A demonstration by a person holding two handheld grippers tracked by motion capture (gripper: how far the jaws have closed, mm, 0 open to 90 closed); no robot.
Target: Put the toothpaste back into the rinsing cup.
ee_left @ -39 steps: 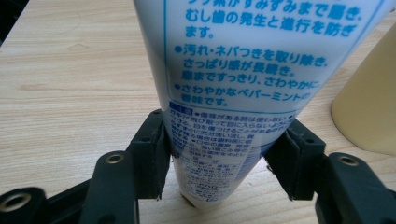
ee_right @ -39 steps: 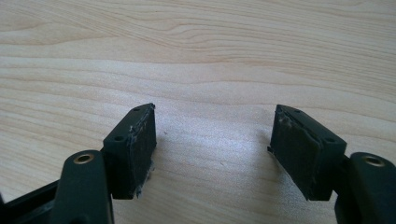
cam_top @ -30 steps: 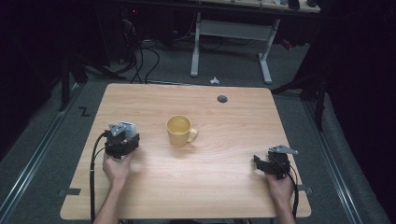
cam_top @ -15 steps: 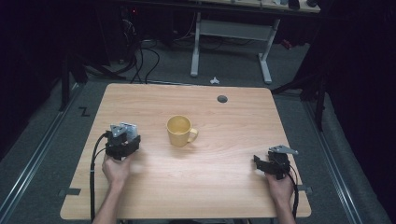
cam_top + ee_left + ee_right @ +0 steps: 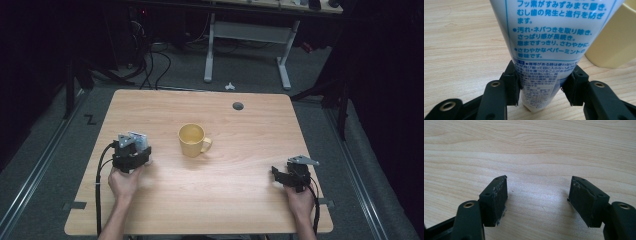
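Left tool (image 5: 541,87) clamps a white toothpaste tube (image 5: 549,37) printed in blue.

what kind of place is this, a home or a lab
Likely a lab or workshop: a bare wooden table on grey carpet, cables trailing across the floor, and a height-adjustable desk frame behind in the dark.

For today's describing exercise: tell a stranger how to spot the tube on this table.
Start at the wooden table and find the yellow mug near its middle. Just left of it, the left claw pinches a white tube. Blue Japanese print covers it, unlike the plain mug.
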